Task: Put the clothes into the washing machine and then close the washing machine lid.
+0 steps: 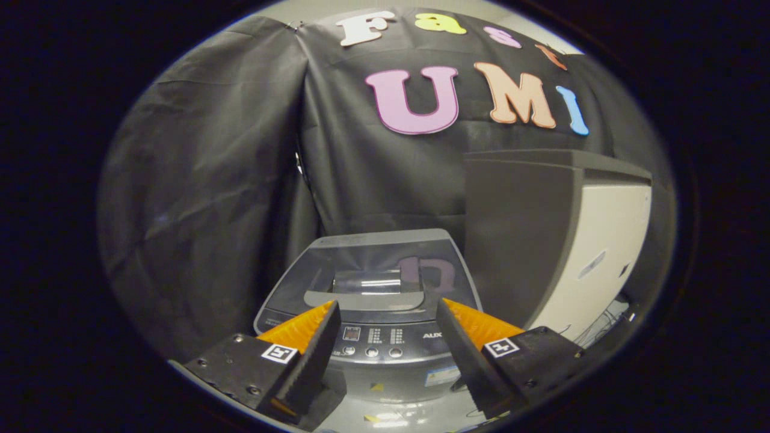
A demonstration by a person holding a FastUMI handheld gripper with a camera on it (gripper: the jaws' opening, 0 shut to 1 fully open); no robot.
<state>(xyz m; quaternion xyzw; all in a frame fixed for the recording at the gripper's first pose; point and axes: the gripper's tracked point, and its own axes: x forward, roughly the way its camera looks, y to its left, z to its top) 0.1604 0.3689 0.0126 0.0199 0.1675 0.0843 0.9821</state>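
Tongs (pixel 385 308) gape empty before the closed washing machine lid (pixel 368 273).

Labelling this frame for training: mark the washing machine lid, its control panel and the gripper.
washing machine lid (pixel 367 264), gripper view, on its glass.
control panel (pixel 376 340), gripper view, by the buttons.
gripper (pixel 388 313), gripper view, midway between its open fingertips.

A staged recording booth is shown rather than a lived-in laundry room. Crumpled black cloth (pixel 210 180) is hung as walls beyond the spread fingers of the gripper (pixel 388 313), which are closed on nothing. A small grey top-loading washing machine (pixel 373 343) with a shut, tinted see-through lid (pixel 367 270) and a button panel is set just ahead of the fingers. A tall grey-and-white cabinet (pixel 559 240) is placed beside it, and loose cables (pixel 601 325) are seen at its foot.
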